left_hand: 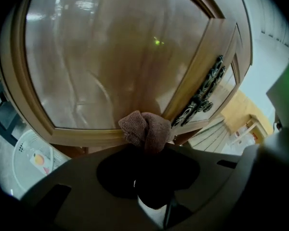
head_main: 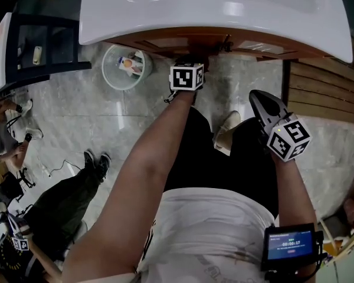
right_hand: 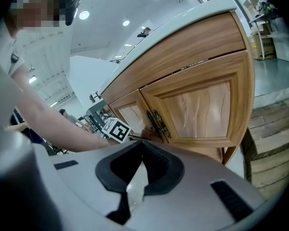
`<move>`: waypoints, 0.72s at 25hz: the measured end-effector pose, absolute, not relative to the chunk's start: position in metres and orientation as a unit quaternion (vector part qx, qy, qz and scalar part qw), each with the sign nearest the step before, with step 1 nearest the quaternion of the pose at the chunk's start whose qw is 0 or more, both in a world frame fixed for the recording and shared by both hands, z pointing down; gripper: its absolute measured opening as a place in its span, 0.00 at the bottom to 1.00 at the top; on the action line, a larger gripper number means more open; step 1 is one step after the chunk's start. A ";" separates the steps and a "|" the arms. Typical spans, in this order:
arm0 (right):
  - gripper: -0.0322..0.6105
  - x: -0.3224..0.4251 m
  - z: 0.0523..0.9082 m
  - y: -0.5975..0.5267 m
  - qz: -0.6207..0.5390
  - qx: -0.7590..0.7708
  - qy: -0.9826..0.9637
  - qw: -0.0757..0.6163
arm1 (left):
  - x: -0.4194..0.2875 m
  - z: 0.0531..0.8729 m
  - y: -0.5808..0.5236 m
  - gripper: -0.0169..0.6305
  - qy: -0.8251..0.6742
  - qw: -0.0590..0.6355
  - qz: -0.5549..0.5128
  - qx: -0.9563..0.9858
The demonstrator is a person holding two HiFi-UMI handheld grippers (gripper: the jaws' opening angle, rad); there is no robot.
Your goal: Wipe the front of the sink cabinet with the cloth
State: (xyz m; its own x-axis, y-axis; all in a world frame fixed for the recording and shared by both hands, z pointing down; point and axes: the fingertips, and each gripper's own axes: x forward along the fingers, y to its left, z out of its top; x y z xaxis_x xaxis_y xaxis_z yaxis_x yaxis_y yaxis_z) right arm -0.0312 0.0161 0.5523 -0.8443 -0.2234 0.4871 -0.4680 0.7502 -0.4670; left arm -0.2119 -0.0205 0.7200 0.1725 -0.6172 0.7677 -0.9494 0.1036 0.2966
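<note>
Brown terry cloth [left_hand: 147, 130], one bunched wad, is clamped in my left gripper [left_hand: 148, 150] and pressed against the lower frame of a door on the sink cabinet [left_hand: 111, 57]. My right gripper [right_hand: 140, 165] hangs clear of the cabinet, jaws together on nothing. I count two wooden doors [right_hand: 202, 105], two dark ornate handles [right_hand: 158, 124] where they meet, and one white sink [head_main: 212, 10] above.

The sink [head_main: 212, 7] hides most of the cabinet front [head_main: 165, 40]; the left tool [left_hand: 147, 146] covers part of the cloth [left_hand: 147, 128].
</note>
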 end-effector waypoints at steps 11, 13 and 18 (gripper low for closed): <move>0.07 -0.054 0.555 0.028 0.287 0.164 -0.917 0.223 | -0.342 0.727 0.042 0.19 -0.672 0.411 0.265 0.557; 0.07 -0.055 0.554 0.025 0.282 0.164 -0.918 0.224 | -0.363 0.730 0.054 0.19 -0.675 0.409 0.287 0.544; 0.07 -0.055 0.558 0.012 0.280 0.176 -0.918 0.220 | -0.394 0.745 0.071 0.19 -0.688 0.425 0.302 0.505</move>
State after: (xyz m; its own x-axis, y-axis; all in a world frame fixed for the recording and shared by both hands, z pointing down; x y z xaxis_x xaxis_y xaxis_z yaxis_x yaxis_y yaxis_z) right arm -0.0549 0.0121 0.5578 -0.8413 -0.2007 0.5019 -0.4467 0.7810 -0.4364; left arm -0.3942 0.0709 0.7452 -0.1278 -0.4383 0.8897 -0.9517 0.3067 0.0144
